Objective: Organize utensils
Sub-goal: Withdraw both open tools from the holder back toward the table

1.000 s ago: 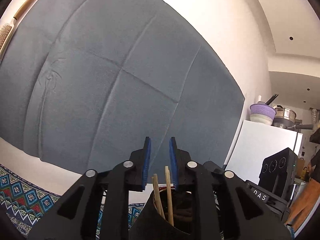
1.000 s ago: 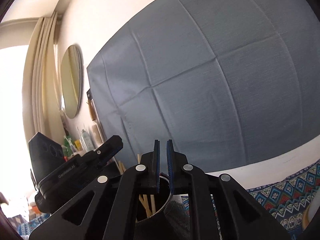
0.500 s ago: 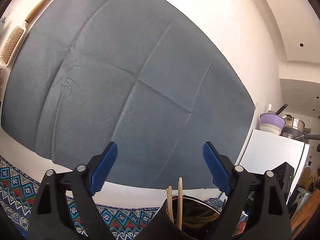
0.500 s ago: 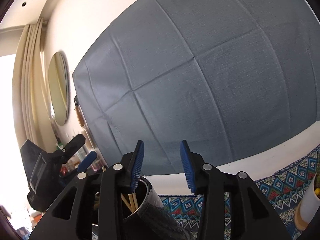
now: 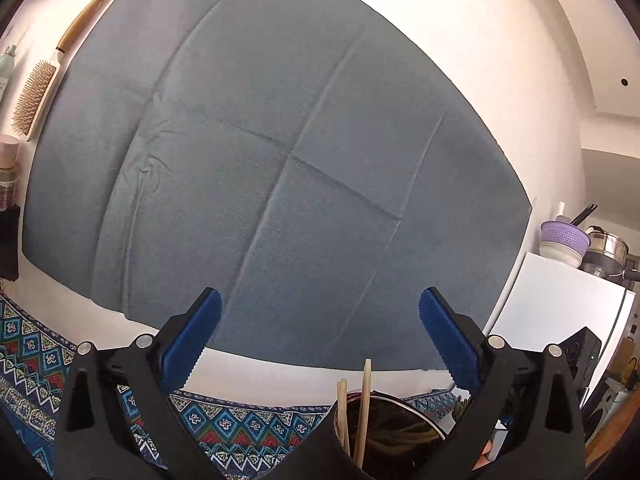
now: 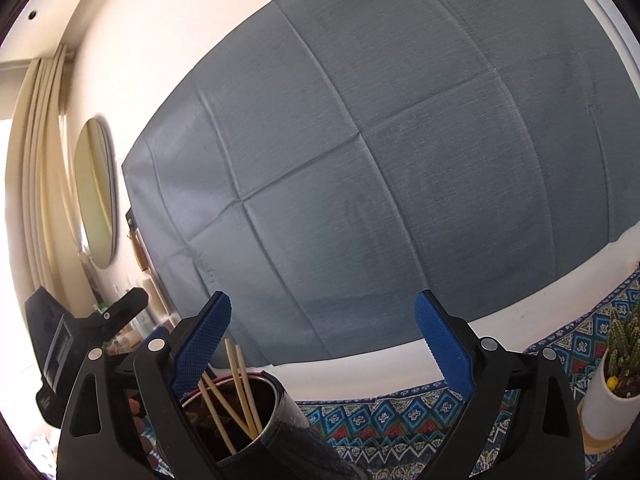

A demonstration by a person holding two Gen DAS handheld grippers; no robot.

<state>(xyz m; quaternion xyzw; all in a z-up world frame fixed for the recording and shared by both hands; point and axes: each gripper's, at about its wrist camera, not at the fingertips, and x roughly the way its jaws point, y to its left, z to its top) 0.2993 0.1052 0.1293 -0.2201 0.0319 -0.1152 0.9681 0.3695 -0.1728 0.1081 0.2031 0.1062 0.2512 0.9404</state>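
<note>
we see both left gripper [image 5: 320, 312] and right gripper [image 6: 323, 316] jaws just spread wide, empty; chopsticks [image 6: 240, 392] stand in a dark cup [image 6: 276, 416], its base cut off below.

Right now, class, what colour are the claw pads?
Blue pads, clearest in the right wrist view.

The chopsticks [image 6: 234, 392] stand in the holder cup [image 6: 276, 416], which sits at about seven o'clock in the right wrist view, on the patterned cloth [image 6: 400, 408]. A potted cactus [image 6: 618, 376] stands on that cloth at four o'clock. Behind everything a hanging sheet [image 6: 380, 168] covers the wall. A round mirror [image 6: 96, 192] hangs at nine o'clock. In the left wrist view a hairbrush [image 5: 34, 100] hangs at ten o'clock and a colander [image 5: 564, 236] sits on a cabinet [image 5: 556, 300] at three o'clock.
</note>
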